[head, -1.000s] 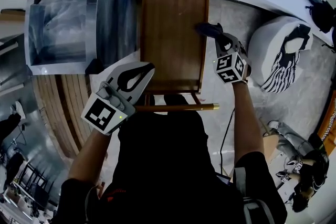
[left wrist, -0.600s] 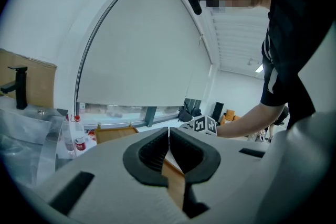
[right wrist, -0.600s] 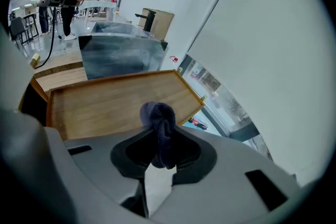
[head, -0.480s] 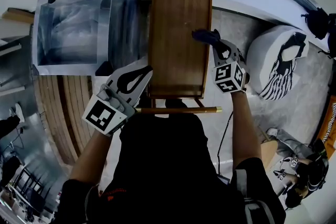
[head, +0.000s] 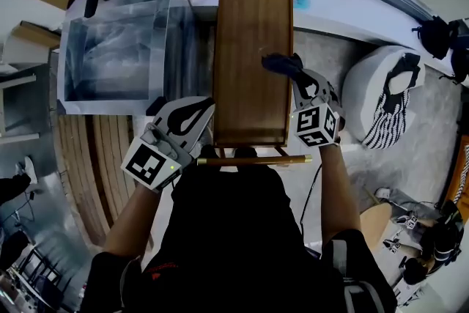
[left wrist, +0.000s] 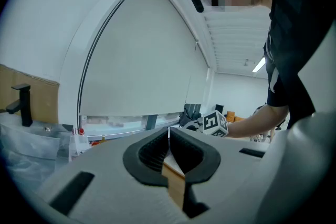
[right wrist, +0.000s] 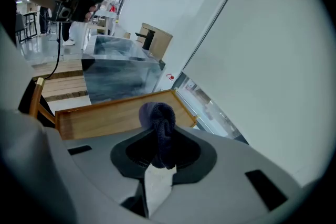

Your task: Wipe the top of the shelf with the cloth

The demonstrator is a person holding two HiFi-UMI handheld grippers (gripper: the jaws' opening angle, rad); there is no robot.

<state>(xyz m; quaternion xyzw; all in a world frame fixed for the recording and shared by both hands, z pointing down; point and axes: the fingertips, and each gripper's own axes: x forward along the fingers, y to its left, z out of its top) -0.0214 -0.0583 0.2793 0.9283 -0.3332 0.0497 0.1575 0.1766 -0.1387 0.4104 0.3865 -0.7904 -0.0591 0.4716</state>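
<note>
Clear box (head: 117, 48): it stands just left of the shelf, and you see its plastic wall again in the right gripper view (right wrist: 118, 73).
Shelf (head: 249, 62): its brown wooden top with a raised rim runs away from you, from your waist to the white ledge at the far end. A wooden bar (head: 253, 157) crosses below its near end.
Left gripper (head: 205, 110): you hold it at the shelf's near left corner. In the left gripper view (left wrist: 169, 136) its fingers are closed on a strip of the wooden rim.
Right gripper (head: 293, 75): you hold it over the right side of the shelf top, about halfway along. Its fingers (right wrist: 181, 157) pinch the cloth.
Cloth (head: 278, 62): this dark blue bunch sticks out past the fingers (right wrist: 160, 118), over the wood just inside the right rim. You cannot tell here whether it presses on the surface.
</note>
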